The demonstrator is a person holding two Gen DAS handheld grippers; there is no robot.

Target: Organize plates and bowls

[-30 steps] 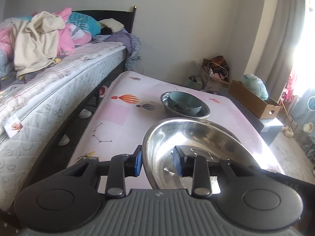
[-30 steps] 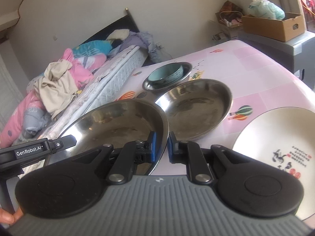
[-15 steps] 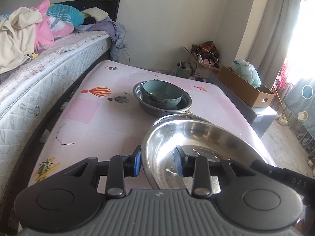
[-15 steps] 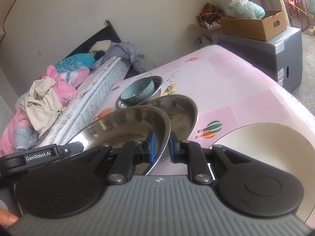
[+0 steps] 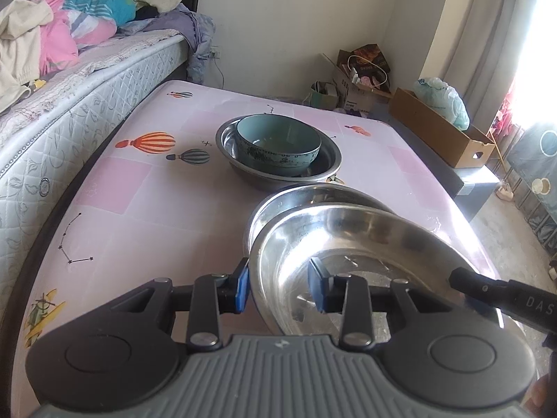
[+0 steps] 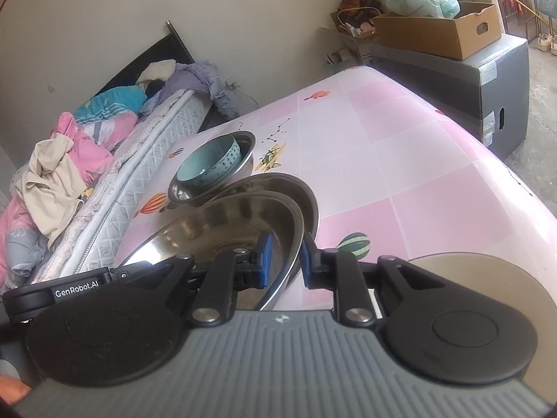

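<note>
Both grippers hold one shiny steel plate (image 5: 351, 244) by its rim. My left gripper (image 5: 278, 287) is shut on its left rim; my right gripper (image 6: 283, 261) is shut on its right rim (image 6: 292, 233). The plate hangs just above a second steel plate (image 5: 306, 198) lying on the pink table (image 5: 156, 188). Beyond them a teal bowl (image 5: 278, 139) sits inside a steel bowl (image 5: 330, 160); the teal bowl also shows in the right wrist view (image 6: 209, 163). A white plate (image 6: 480, 278) lies at the table's near right, partly hidden by my right gripper.
A bed (image 5: 69, 87) with piled clothes runs along the table's left side. A grey cabinet (image 6: 487, 83) with a cardboard box (image 6: 438, 31) stands past the right edge. Bags and boxes (image 5: 362, 76) sit on the floor by the far wall.
Both grippers have carried the held steel plate forward over the second steel plate; it now overlaps it closely. The bowls appear nearer.
</note>
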